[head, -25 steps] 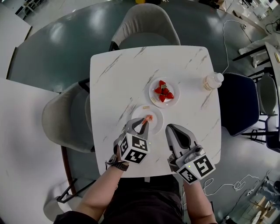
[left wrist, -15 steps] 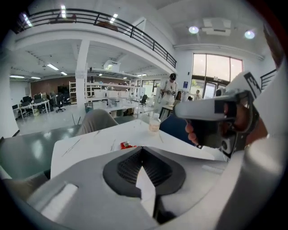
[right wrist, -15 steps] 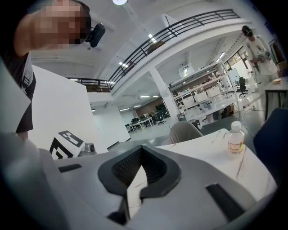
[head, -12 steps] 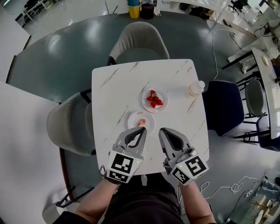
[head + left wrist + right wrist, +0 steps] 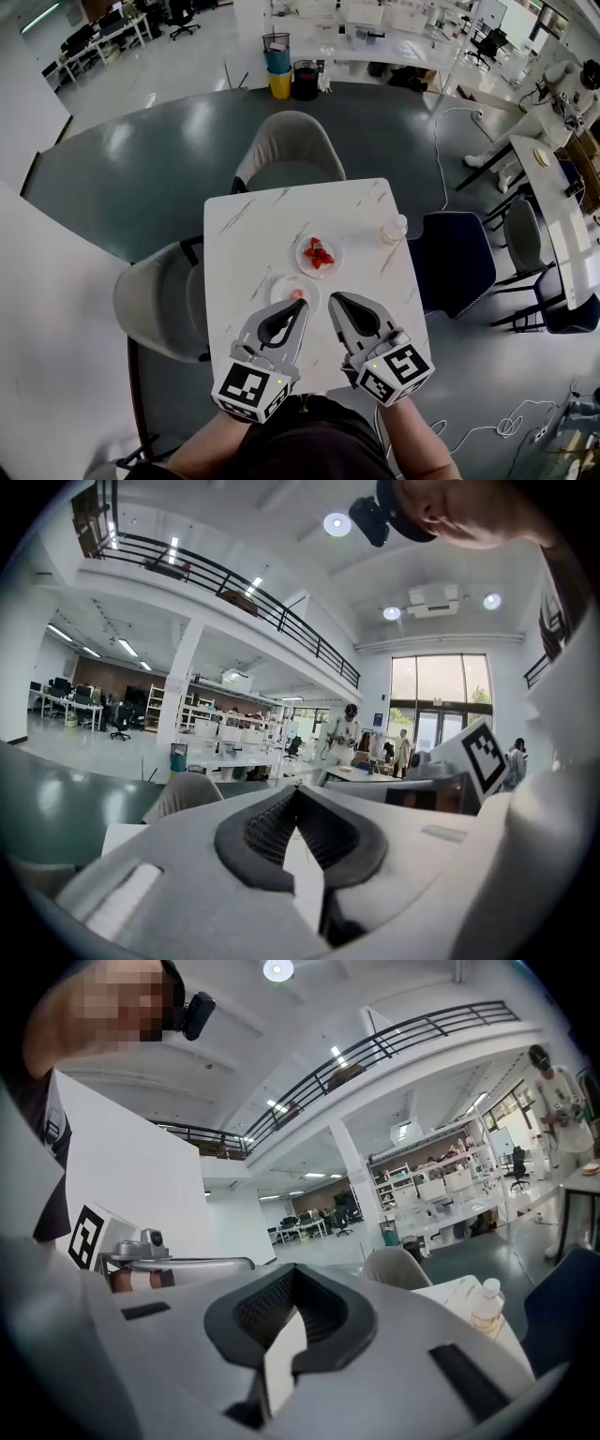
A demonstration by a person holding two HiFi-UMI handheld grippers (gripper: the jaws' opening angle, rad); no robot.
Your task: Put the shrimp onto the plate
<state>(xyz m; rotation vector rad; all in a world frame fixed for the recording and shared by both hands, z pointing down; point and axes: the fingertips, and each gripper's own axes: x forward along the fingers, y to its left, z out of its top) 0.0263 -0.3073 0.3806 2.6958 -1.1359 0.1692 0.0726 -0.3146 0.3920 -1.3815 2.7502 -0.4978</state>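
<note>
On a small white plate [image 5: 284, 292] near the front of the marble table [image 5: 253, 234] lies the pink shrimp [image 5: 297, 294]. My left gripper [image 5: 301, 308] hangs just short of that plate, lifted off the table and shut with nothing in it; in the left gripper view [image 5: 296, 791] its pads meet. My right gripper [image 5: 334, 301] is held beside it to the right, shut and empty as well, and its tips touch in the right gripper view [image 5: 293, 1269]. Neither gripper touches the shrimp.
A second plate [image 5: 332, 264] with cut strawberries [image 5: 319, 253] sits mid-table. A clear bottle [image 5: 392, 230] [image 5: 486, 1312] stands at the right edge. Grey chairs [image 5: 286, 150] [image 5: 155, 300] stand at the far and left sides, a dark blue one [image 5: 452, 262] at the right.
My left gripper has pulled back from the shrimp plate toward my body, leaving the shrimp there. Both grippers are raised and the table looks smaller and farther away.
</note>
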